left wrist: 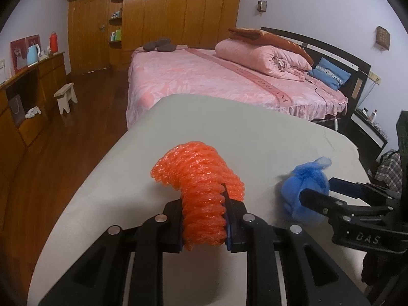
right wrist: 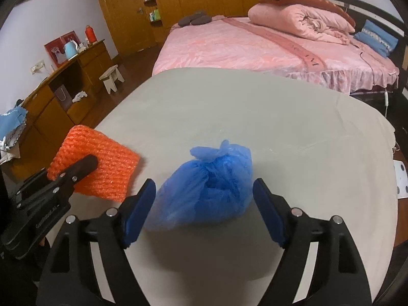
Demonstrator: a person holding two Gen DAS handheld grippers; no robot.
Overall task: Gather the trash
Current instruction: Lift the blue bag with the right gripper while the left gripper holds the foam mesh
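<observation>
With the left gripper (left wrist: pixel 204 219) clamped on the orange foam net (left wrist: pixel 201 191), the right gripper (right wrist: pixel 204 211), jaws apart astride the centre-frame blue plastic bag (right wrist: pixel 206 188), probably should squeeze low and evenly.

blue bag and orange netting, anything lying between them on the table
Nothing: only bare table lies between the blue bag and the orange netting, clearest in the right wrist view.

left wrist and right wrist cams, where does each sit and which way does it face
Left wrist: rides the left tongs, facing forward and down over the table toward the bed; its fingers clamp the orange foam net, right tongs at its right.
Right wrist: rides the right tongs, same way; open fingers straddle the blue plastic bag, left tongs at its left.
Shared: table, net, bag, bed, wardrobe.
</observation>
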